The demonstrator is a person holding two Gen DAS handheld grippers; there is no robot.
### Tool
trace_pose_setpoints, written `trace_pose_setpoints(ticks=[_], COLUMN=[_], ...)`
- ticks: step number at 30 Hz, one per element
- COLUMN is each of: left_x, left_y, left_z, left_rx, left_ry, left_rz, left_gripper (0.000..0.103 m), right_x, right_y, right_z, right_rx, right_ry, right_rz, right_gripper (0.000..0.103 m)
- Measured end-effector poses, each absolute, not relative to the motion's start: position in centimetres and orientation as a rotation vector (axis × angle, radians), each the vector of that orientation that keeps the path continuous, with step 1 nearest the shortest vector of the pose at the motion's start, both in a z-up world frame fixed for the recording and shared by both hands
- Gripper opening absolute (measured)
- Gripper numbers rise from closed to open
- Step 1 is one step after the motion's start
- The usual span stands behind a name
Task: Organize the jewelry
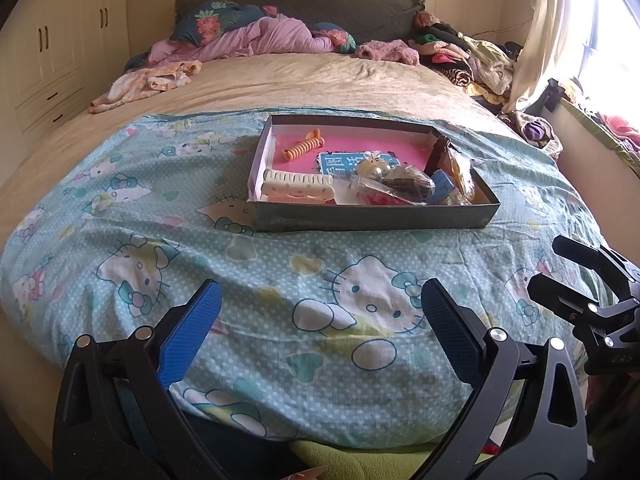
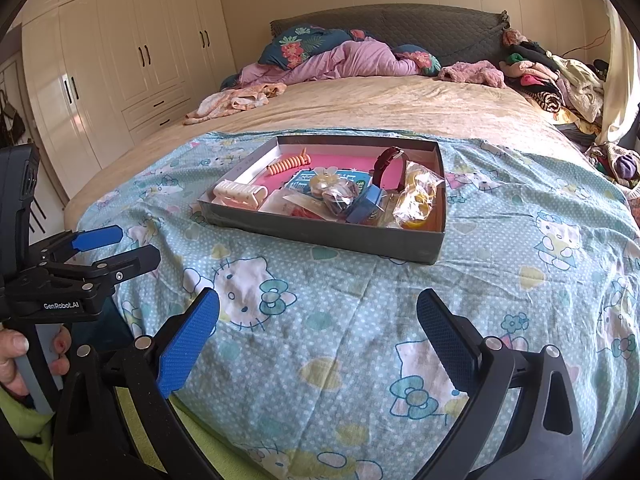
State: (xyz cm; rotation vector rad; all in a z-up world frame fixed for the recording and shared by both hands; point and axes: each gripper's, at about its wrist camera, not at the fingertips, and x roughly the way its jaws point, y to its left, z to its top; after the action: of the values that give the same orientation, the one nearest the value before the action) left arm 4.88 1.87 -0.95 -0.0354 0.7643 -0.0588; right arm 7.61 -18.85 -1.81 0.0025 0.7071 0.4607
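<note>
So starting at the left: the left claw (image 1: pixel 320 320) hangs low over the near edge of the bed (image 1: pixel 320 80), blue pads spread wide with nothing between them, probably parked there so the whole box stays in sight. The shallow grey box (image 2: pixel 320 236) sits further up on the cat-print blanket (image 1: pixel 280 280), which looks spread there as a work mat. Inside, on the pink liner, the left half is roomy: a cream hair claw clip (image 2: pixel 240 196) against the near-left wall and an orange spiral hair tie (image 2: pixel 286 164) behind it. The right half is a heap, with a small blue box (image 2: pixel 366 204), clear crinkly bags (image 2: pixel 418 192) holding yellow bits, and a dark red watch (image 2: pixel 390 164) propped upright against the pile. That fits a half-sorted box or one just tipped together, I can't tell which. The right claw (image 2: pixel 318 324) is also gaping and empty, hovering short of the box's near wall.
</note>
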Motion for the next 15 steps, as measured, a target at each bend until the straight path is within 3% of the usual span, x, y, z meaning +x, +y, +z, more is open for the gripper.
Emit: trace_pose_setpoints(ticks=[15], left_x=[4.90], left_y=[1.78], left_z=[-0.90], left_rx=[-0.033], left_ry=[0.765], left_rz=[-0.057], left_gripper=[0.093], right_x=[7.31], right_y=[-18.96], right_z=[-1.48], right_rx=[0.006], right_ry=[0.701], right_rz=[0.458], right_gripper=[0.098])
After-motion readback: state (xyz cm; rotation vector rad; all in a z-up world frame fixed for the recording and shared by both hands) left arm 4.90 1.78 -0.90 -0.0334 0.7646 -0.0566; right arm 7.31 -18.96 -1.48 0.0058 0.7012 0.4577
